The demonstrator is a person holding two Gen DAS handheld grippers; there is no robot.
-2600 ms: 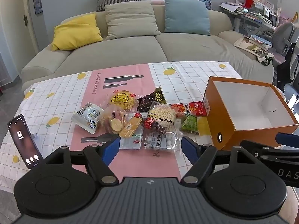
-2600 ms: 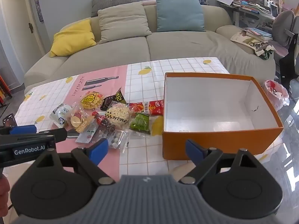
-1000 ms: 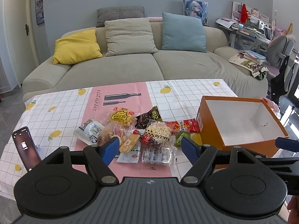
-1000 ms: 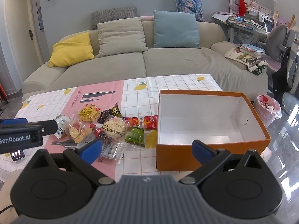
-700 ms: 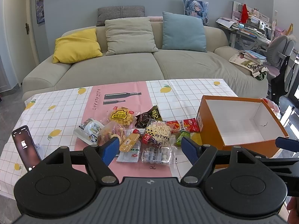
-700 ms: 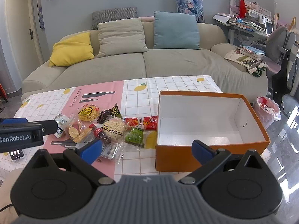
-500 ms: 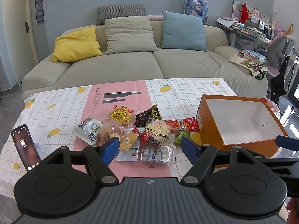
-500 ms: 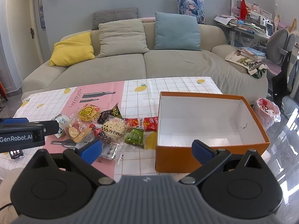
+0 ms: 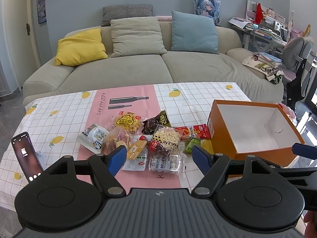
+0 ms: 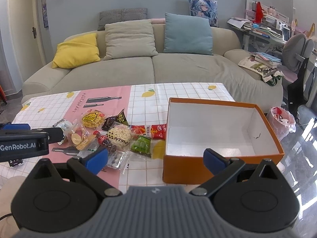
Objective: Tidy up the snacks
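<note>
Two grippers held above the near edge of a table [image 9: 65, 107], neither touching anything. Left gripper [image 9: 159, 158] spread wide and released, blue fingertips [image 9: 118, 159] hanging over the near side of a heap of snacks [image 9: 146, 138]. Right gripper [image 10: 156, 159] likewise spread apart and holding nothing, one blue tip over the right fringe of the heap, the other in front of the near wall of an orange box [image 10: 182, 168]. Snacks bunched together on the pink strip and white squares of a lemon-print tablecloth [image 10: 178, 91], just left of the box: a round yellow pack [image 9: 126, 121] at the far side, a dark brown pouch [image 9: 152, 123] beside it, a white pouch [image 9: 94, 138] at the left end, a clear bag of dried fruit [image 9: 116, 139] next to that, a round bag of pale puffs [image 9: 166, 138] in the middle, a small cola-bottle sweet [image 10: 104, 139] touching it, a flat clear tray of white candies [image 9: 165, 162] nearest the camera, a thin yellow bar [image 9: 136, 149] lying slantwise, a green packet [image 10: 141, 143] and red wrappers [image 10: 152, 130] reaching up to the box's left wall. Box open at the top, white inside, no snack in it, only a small dark speck near the right wall. Phone [image 9: 26, 156] propped upright at the left edge of the table, screen lit. Beyond the table, a beige sofa [image 9: 178, 69] with yellow, grey and blue cushions; to the right, a cluttered desk [image 9: 263, 31] and a grey chair [image 10: 297, 49]; on the floor by the box, a bin with a pink bag [image 10: 281, 121].
</note>
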